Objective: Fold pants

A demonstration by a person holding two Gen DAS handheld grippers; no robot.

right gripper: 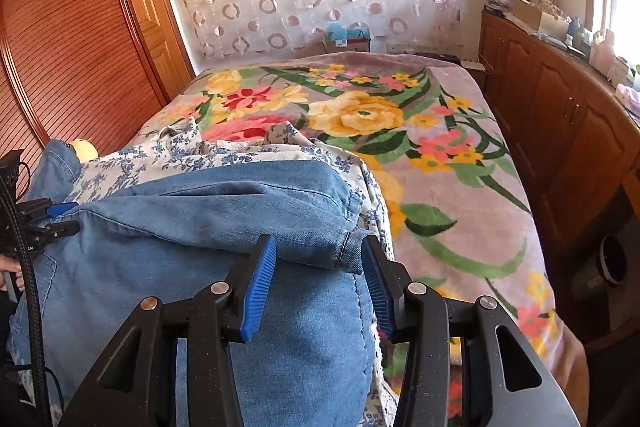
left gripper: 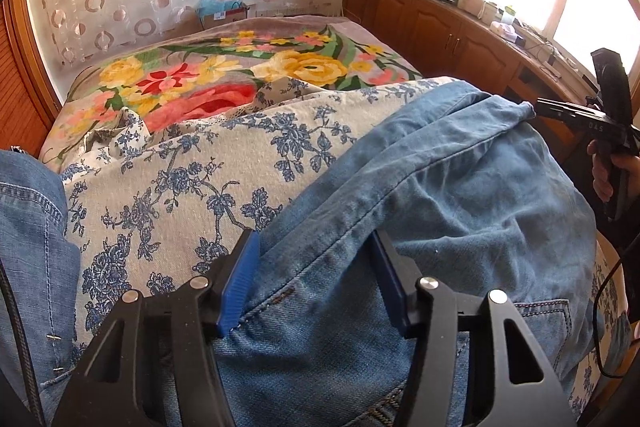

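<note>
Across the lower frame, faded blue denim pants [left gripper: 460,187] lie bunched between both spread-jawed grippers, left gripper [left gripper: 316,267] and right gripper [right gripper: 320,267], gripping nothing; bare floral blanket [right gripper: 460,167] stretches upper right.

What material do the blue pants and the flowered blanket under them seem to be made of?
The pants look like washed denim: faded blue twill weave, stitched seams, a thick hem. The flowered blanket seems a plush fleece, probably synthetic: its surface is soft, fuzzy and matte, and the flower edges look blurred.
</note>
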